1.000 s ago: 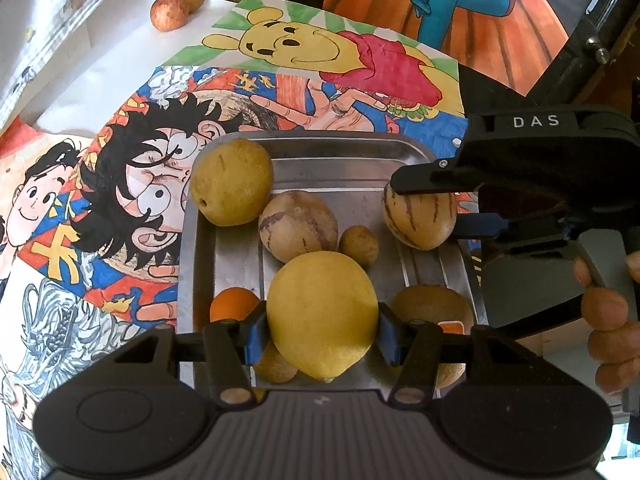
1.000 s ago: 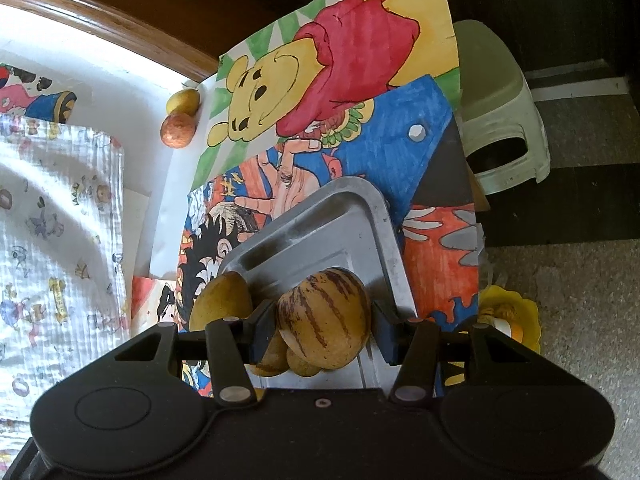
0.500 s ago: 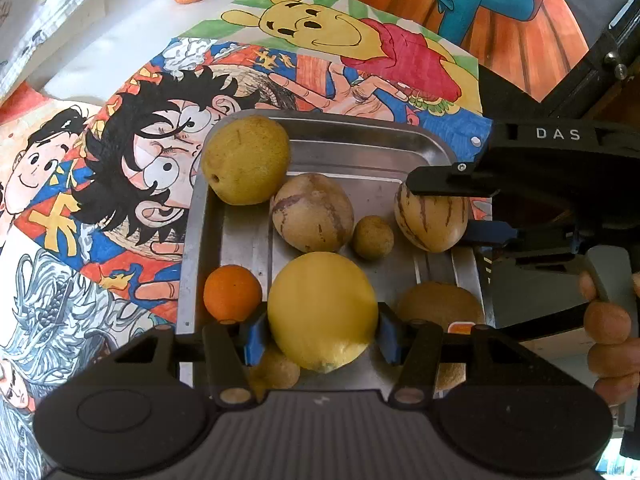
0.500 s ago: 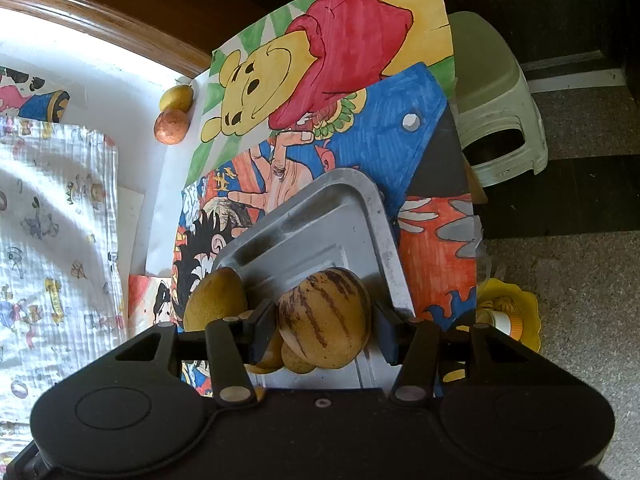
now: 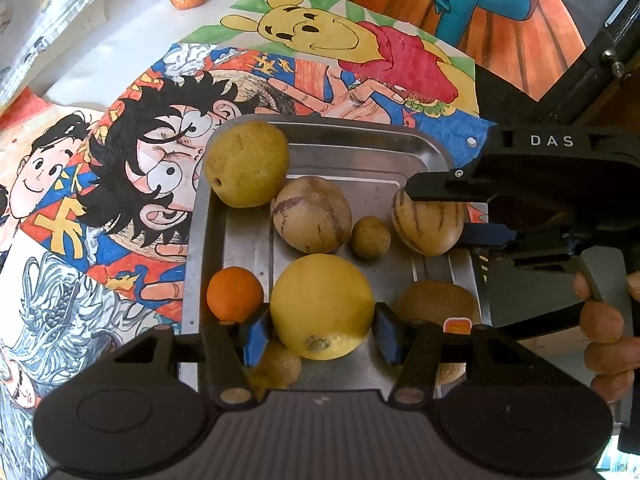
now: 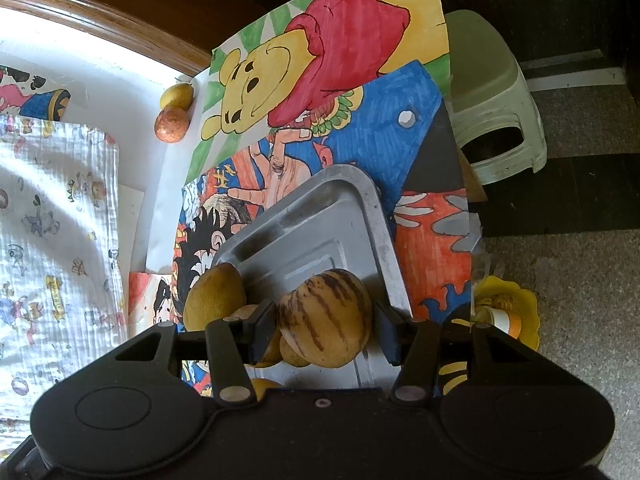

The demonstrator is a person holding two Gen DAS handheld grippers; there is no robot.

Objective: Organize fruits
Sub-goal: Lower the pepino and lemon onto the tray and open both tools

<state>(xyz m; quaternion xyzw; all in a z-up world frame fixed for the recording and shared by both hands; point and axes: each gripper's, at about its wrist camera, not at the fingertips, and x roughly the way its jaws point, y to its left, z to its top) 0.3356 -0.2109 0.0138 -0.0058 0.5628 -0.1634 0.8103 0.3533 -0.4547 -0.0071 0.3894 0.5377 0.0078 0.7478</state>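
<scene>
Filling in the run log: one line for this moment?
left gripper: shut on yellow lemon | right gripper: shut on striped melon | both over metal tray

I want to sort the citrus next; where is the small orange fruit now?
In the left wrist view, the orange lies in the metal tray by its left rim, just left of the big yellow fruit held in the left tool.

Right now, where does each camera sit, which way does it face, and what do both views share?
Left wrist: on the left gripper, facing down over the tray; shows its fingers on a yellow fruit, plus the person's right hand.
Right wrist: on the right gripper, facing along the tray; fingers hold a striped fruit.
Shared: tray, striped fruit, Pooh drawing.
</scene>
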